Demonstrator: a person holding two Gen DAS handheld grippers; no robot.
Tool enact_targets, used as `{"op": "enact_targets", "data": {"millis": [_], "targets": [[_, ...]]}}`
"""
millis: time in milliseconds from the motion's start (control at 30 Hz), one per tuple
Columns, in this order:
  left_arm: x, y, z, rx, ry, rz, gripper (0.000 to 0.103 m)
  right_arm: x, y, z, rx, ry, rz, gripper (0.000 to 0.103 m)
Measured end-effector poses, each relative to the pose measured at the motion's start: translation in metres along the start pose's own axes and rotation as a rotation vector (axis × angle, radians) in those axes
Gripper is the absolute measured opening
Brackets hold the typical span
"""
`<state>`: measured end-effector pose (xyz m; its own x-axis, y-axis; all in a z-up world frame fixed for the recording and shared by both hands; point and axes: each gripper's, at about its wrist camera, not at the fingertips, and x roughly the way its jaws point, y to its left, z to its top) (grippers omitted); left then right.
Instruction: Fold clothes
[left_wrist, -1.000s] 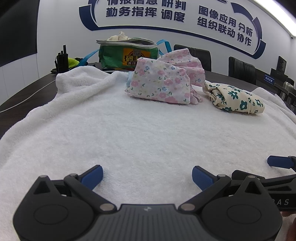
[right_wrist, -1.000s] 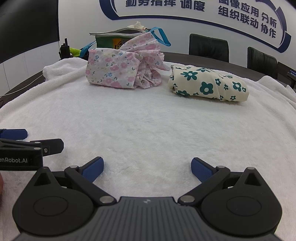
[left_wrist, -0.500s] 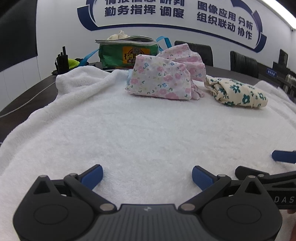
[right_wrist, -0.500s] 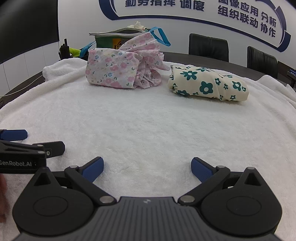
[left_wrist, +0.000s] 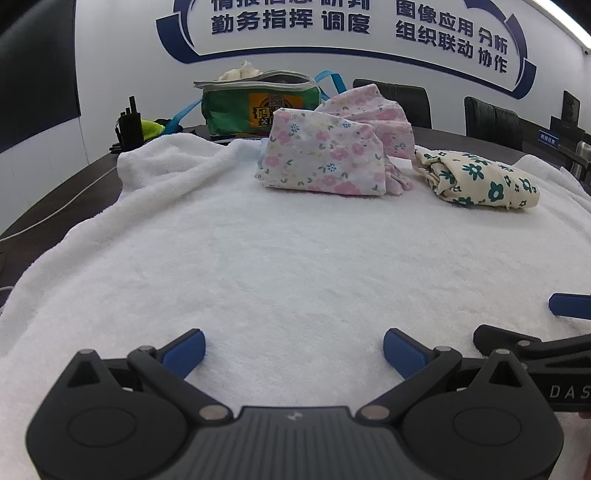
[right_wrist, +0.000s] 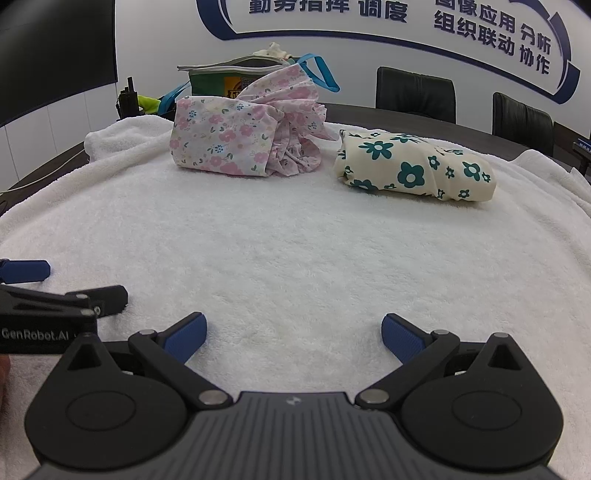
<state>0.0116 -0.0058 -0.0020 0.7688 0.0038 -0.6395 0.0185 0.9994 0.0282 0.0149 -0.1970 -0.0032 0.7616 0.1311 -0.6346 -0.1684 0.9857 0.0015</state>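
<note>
Left edge: dark table (left_wrist: 55, 206) under a white towel (left_wrist: 295, 258) that covers the work area. Behind it a green zip bag (left_wrist: 258, 107) with blue straps, cloth poking from the top.

Left gripper (left_wrist: 293, 350): jaws spread wide, nothing between them, low over bare towel. Right gripper (right_wrist: 293, 338) just beside it: same, wide open and empty.

Mid-far: pink floral garment (right_wrist: 236, 142), partly squared off on its left, bunched and crumpled on its right. Just right of it, apart: cream garment with teal flowers (right_wrist: 417, 166), a compact folded bundle. Black chairs (right_wrist: 415, 94) beyond.

Judgement: between garments; the cream one looks done, the pink one only half. Next move likely a reach forward with both grippers to the pink piece's loose, gathered end, to pinch an edge and spread it flat before folding.
</note>
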Motion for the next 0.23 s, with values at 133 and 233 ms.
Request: {"op": "enact_targets", "data": {"millis": [133, 233], "targets": [[0.0007, 0.0010, 0.0002, -0.004, 0.002, -0.004, 0.103, 0.0000, 0.0001, 0.0000, -0.003, 0.000, -0.001, 0.103], [0.0007, 0.0013, 0.0001, -0.006, 0.002, -0.006, 0.103, 0.0001, -0.0001, 0.0001, -0.002, 0.000, -0.001, 0.103]]}}
